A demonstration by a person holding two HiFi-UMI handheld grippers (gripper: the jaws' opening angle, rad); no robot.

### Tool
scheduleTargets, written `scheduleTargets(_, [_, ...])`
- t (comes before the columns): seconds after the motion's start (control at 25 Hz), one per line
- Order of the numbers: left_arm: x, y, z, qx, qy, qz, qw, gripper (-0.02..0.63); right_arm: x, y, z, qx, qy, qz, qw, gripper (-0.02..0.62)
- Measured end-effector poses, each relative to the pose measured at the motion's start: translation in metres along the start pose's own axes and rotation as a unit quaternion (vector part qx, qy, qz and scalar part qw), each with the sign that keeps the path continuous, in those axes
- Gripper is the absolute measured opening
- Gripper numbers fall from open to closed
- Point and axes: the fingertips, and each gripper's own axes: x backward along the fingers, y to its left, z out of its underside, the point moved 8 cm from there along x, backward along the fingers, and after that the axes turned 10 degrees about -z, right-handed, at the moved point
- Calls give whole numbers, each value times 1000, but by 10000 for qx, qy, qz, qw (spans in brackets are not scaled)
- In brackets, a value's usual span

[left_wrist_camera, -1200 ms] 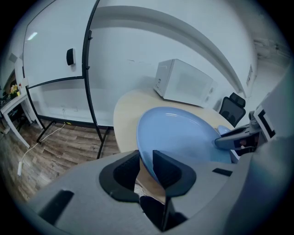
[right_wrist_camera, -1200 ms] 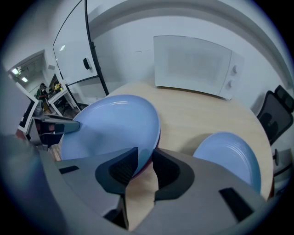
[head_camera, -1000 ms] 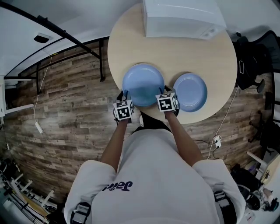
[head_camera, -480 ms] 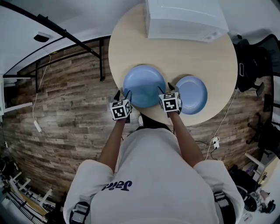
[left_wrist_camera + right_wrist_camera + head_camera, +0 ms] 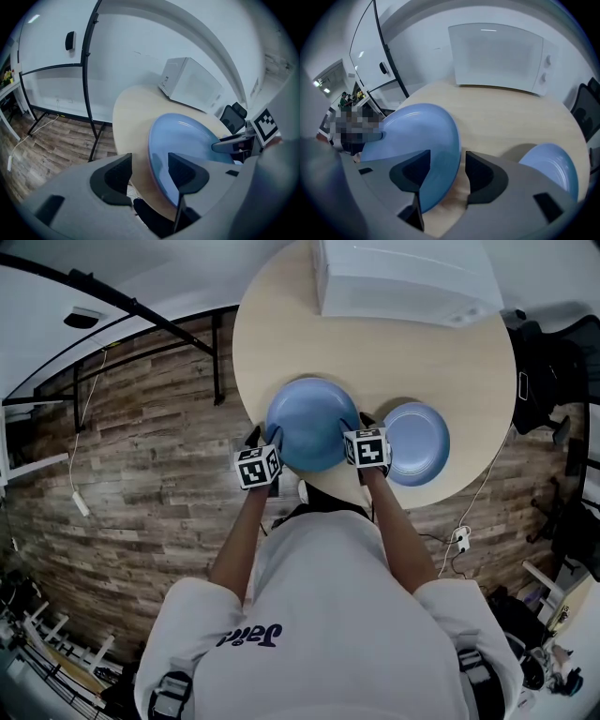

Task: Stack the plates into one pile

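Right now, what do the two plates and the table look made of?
Big plate: blue, smooth, soft sheen with a streak of glare; plastic or glazed ceramic, can't tell which. Small plate: same blue and sheen, likely the same material. Table: pale wood tone, matte; possibly laminate.

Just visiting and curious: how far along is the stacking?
Nothing stacked yet: the large plate and small plate lie side by side on the table. In hand: the left gripper and right gripper, jaws just opening, straddle the large plate's rim, not pressing it. Left: stacking one plate on the other.
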Motion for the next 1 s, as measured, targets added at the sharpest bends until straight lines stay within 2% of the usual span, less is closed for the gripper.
scheduleTargets(0.12, [-3,-1,-1,69,48,71,9999,230,-5,-2,3,-114,91,-82,9999,241])
scheduleTargets(0.2, [-4,-2,-2,84,90,81,9999,156,-6,-3,4,-201,139,-105,9996,241])
scheduleTargets(0.28, [-4,-2,-3,77,108,70,9999,129,-6,-4,4,-243,149,-95,9995,231])
scheduleTargets(0.32, [-4,-2,-4,72,110,57,9999,121,-5,-4,5,-249,143,-67,9996,162])
scheduleTargets(0.36, [-4,-2,-3,79,118,30,9999,109,-4,-5,5,-261,138,-38,9996,120])
scheduleTargets(0.48, [-2,-2,-2,255,227,-71,9994,69,-1,-8,6,-341,96,-37,9994,99])
scheduleTargets(0.64, [1,-4,-1,360,352,-119,9987,61,3,-8,8,-480,64,17,9988,74])
scheduleTargets(1.0, [41,-6,13,563,222,-275,9978,55,24,7,20,-445,-163,14,9989,64])
